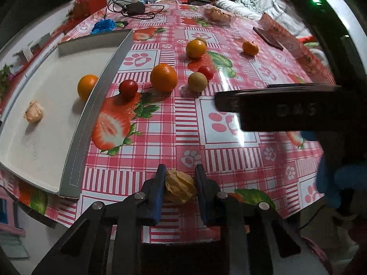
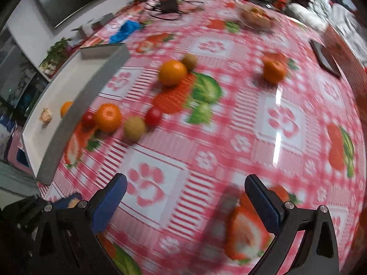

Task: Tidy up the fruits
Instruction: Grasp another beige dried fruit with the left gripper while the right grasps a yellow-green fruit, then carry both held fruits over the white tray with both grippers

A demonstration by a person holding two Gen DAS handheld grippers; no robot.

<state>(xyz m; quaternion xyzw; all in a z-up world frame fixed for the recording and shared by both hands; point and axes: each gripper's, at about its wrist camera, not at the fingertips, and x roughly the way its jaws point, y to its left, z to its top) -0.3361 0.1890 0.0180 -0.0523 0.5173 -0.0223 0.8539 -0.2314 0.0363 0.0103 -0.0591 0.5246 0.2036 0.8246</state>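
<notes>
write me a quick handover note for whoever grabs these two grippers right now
Left gripper: shut on a husked golden berry at the table's near edge.
Right gripper: open, empty, above the tablecloth.
Done: one orange and a pale husked fruit lie in the white tray.
Left: three oranges, two red fruits and two tan fruits lie loose on the cloth.

Tabletop (image 1: 229, 137) has a pink checked strawberry-and-paw-print cloth. Loose on it — three oranges (image 1: 164, 77), two small red fruits (image 1: 128, 88), a couple of tan round ones (image 1: 197, 81) and a papery husk fruit (image 1: 180, 186). White tray (image 1: 75, 160) sits left; cables (image 1: 128, 9), blue bag (image 1: 104, 25) and a bowl (image 1: 219, 15) at the far end.
</notes>
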